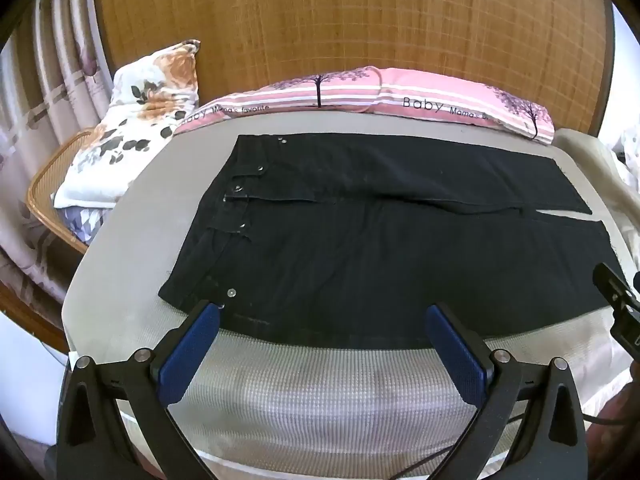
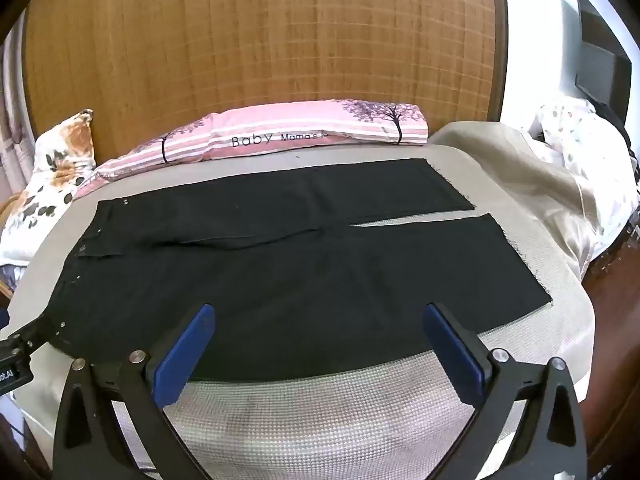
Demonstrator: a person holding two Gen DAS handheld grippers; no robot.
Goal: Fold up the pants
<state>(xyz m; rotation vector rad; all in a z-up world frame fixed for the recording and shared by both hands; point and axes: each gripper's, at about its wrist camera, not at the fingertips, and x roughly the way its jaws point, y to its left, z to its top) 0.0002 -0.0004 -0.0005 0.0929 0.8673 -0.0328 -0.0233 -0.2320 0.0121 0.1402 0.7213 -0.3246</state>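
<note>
The black pants (image 1: 380,240) are lying flat and unfolded on the bed (image 1: 320,392), on a pale grey textured cover. The waistband, with its metal buttons and rivets, is pointing toward the left of both views; the two legs are running side by side toward the right, with a narrow gap showing between them near the hems.

The left hand-held gripper (image 1: 326,322) is hovering over the near edge of the pants close to the waistband corner. Its blue-padded fingers (image 1: 192,350) are standing spread wide, with nothing pinched between them. Whether the tips are touching the cloth cannot be determined.

The right hand-held gripper (image 2: 320,322) is hovering over the near edge of the front leg, further toward the hems. Its jaws are likewise standing spread wide and are gripping nothing.

A pink striped pillow (image 2: 280,132) printed with trees and the word "Baby" is lying along the far edge of the bed, just beyond the pants. A floral pillow (image 1: 140,120) is resting at the far left, against a woven headboard (image 1: 340,20).
</note>
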